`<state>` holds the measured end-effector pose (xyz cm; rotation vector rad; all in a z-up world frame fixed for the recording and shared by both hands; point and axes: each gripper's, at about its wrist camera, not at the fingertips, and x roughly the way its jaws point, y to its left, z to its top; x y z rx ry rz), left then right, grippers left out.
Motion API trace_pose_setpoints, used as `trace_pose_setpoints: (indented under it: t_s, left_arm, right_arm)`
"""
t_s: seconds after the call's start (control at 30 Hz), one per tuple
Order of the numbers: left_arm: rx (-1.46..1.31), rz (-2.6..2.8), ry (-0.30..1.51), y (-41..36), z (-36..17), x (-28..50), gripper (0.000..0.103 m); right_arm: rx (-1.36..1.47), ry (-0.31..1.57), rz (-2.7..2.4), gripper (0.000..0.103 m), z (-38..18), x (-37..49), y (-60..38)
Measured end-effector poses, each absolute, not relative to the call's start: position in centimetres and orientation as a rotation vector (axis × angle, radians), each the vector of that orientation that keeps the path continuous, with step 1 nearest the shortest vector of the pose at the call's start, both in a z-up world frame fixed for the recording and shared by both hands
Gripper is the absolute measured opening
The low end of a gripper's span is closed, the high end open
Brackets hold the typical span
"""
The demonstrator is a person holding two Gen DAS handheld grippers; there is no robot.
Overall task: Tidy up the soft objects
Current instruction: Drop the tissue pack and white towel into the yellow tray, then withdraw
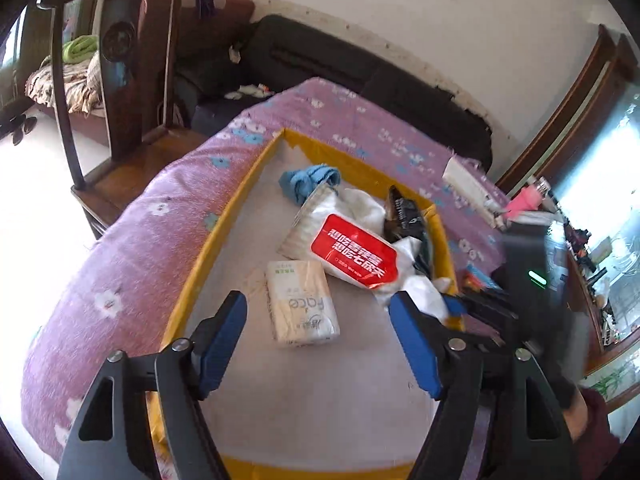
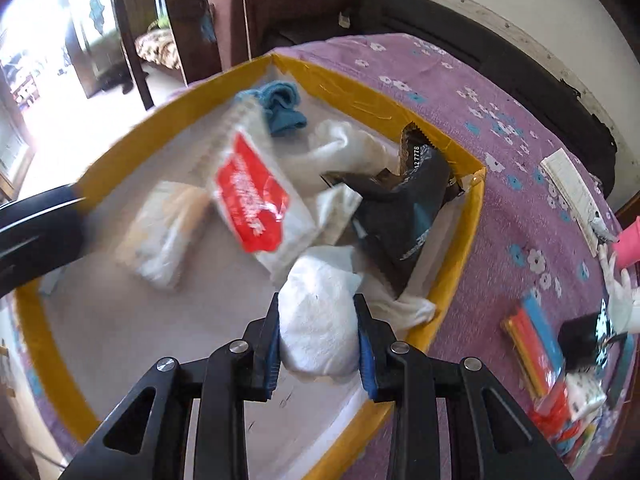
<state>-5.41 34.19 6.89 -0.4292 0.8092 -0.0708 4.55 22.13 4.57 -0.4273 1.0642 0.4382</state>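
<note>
A yellow-rimmed box (image 1: 224,220) (image 2: 120,160) lies on a purple flowered bedcover. Inside it are a blue cloth (image 1: 308,182) (image 2: 282,110), a red and white packet (image 1: 352,254) (image 2: 252,204), a beige tissue pack (image 1: 300,304) (image 2: 164,236), a black wrapper (image 1: 404,216) (image 2: 404,216) and white cloths (image 2: 344,144). My left gripper (image 1: 318,306) is open and empty above the tissue pack. My right gripper (image 2: 316,308) is shut on a white rolled cloth (image 2: 318,320) over the box's right side.
A white power strip (image 1: 472,190) (image 2: 572,192), a pink object (image 2: 628,242) and red and blue packets (image 2: 536,344) lie on the bedcover right of the box. A wooden chair (image 1: 116,92) stands at the left. A black sofa (image 1: 360,68) runs behind.
</note>
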Motion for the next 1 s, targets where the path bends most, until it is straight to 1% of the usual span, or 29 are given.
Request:
trace_pose_setpoints:
  t_s: [0.03, 0.07, 0.13, 0.17, 0.2, 0.3, 0.37, 0.43, 0.57, 0.73, 1.0]
  left_arm:
    - [-0.428, -0.065, 0.79, 34.5, 7.2, -6.4, 0.076]
    - [-0.43, -0.057, 0.776, 34.9, 7.3, -7.4, 0.079]
    - [-0.454, -0.057, 0.766, 35.8, 7.4, -8.7, 0.08]
    - [-0.482, -0.058, 0.754, 36.6, 7.4, -9.2, 0.08]
    - [-0.504, -0.053, 0.742, 37.1, 7.4, -9.5, 0.08]
    - [-0.526, 0.004, 0.73, 38.2, 7.4, -10.1, 0.08]
    - [-0.527, 0.03, 0.735, 38.2, 7.3, -9.9, 0.08]
    - [-0.537, 0.025, 0.737, 37.5, 7.5, -10.0, 0.08]
    - [-0.492, 0.008, 0.725, 34.1, 9.1, -10.2, 0.08]
    - [-0.447, -0.035, 0.662, 29.0, 12.3, -11.3, 0.08]
    - [-0.339, -0.207, 0.616, 20.1, 17.5, -13.2, 0.08]
  right_arm:
    - [-0.426, 1.061, 0.439, 0.036, 4.5, 4.7, 22.2]
    - [-0.416, 1.051, 0.446, 0.039, 4.6, 4.8, 22.3]
    - [-0.379, 1.068, 0.504, 0.073, 4.8, 4.5, 22.1]
    - [-0.348, 1.06, 0.529, 0.078, 5.2, 4.1, 21.8]
    - [-0.318, 1.04, 0.537, 0.08, 5.8, 3.7, 21.1]
    - [-0.203, 0.986, 0.563, 0.081, 7.7, 2.3, 18.9]
    - [-0.095, 0.958, 0.572, 0.085, 8.7, 1.5, 16.9]
    - [-0.039, 0.939, 0.57, 0.087, 9.3, 1.0, 15.4]
    - [-0.002, 0.875, 0.532, 0.087, 10.8, -0.1, 12.4]
    - [0.099, 0.793, 0.516, 0.087, 13.0, -1.7, 6.9]
    - [0.163, 0.629, 0.392, 0.086, 16.8, -7.8, -2.1]
